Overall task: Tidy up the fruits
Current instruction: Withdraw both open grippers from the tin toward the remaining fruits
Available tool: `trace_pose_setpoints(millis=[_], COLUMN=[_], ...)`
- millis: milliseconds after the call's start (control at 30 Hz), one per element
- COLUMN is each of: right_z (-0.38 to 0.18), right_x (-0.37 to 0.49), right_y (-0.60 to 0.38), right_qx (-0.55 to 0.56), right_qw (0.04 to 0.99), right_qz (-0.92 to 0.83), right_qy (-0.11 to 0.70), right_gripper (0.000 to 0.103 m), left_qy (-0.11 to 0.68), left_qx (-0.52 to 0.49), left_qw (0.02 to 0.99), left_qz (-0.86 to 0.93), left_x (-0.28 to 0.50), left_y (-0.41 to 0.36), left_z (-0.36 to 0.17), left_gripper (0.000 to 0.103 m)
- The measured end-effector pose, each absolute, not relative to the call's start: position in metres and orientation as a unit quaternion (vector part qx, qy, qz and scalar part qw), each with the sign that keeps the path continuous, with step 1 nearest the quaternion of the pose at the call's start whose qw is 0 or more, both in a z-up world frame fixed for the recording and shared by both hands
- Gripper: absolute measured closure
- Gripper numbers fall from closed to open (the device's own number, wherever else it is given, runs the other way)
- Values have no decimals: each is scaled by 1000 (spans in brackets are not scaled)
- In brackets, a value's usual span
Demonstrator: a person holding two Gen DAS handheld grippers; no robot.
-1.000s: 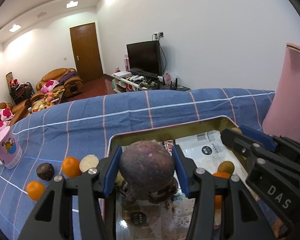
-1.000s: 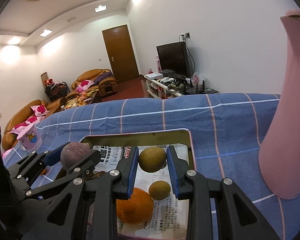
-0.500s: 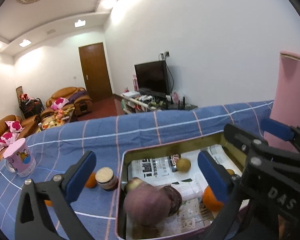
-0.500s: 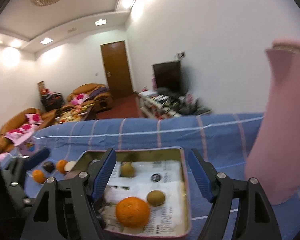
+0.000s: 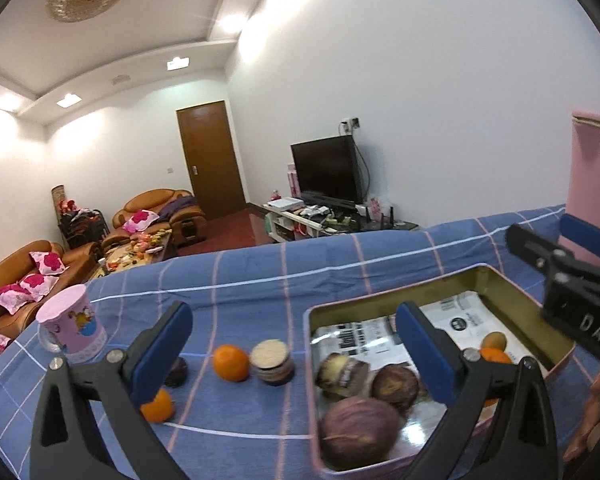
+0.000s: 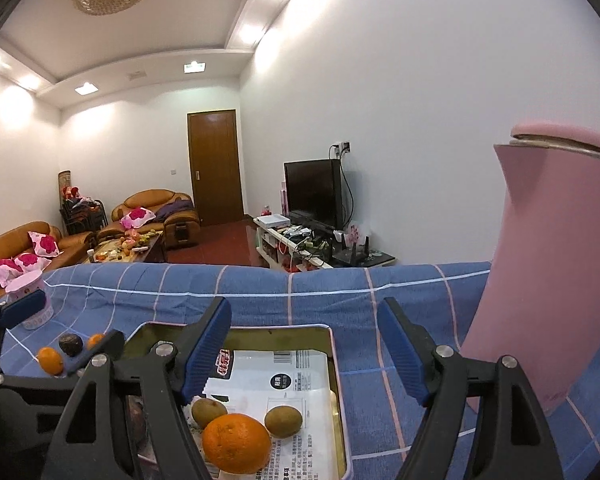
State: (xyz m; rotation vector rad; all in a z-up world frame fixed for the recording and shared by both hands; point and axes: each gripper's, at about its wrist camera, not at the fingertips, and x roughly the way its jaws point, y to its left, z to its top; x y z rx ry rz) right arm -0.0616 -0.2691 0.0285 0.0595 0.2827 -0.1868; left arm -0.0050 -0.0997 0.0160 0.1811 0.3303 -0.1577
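Both grippers, left [image 5: 292,344] and right [image 6: 304,348], gape above the blue checked tablecloth [image 5: 260,276] in a living room

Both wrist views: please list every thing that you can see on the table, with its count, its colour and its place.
Tin tray: one, gold inside, on the table, lined with printed paper.
Purple fruits: three, dark purple, at the tray's left end.
Kiwis: two, brown-green, in the tray beside the big orange.
Big orange: one, orange, in the tray.
Small oranges: two, orange, on the cloth left of the tray.
Halved fruit: one, pale cut face, beside the tray.
Dark fruit: one, between the small oranges.
Cup: one, pink, far left.
Jug: one, pink, right.
Tablecloth: one, blue checked.
Left gripper: open.
Right gripper: open.
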Motion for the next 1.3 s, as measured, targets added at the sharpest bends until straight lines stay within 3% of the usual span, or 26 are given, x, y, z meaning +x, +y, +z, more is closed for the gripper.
trace_pose_setpoints(millis=[800, 1300], right_z=[33, 28], right_x=[-86, -73], right_y=[-248, -168], right_qx=[37, 29], right_qw=[981, 985], right_qz=[-151, -97], right_qy=[116, 137], right_gripper=[26, 26], left_qy=[197, 229], left_qx=[57, 35], left_qw=[977, 972], left_qz=[-55, -46], left_x=[11, 28], left_y=[-35, 22], left_z=[10, 4], left_gripper=[0, 0])
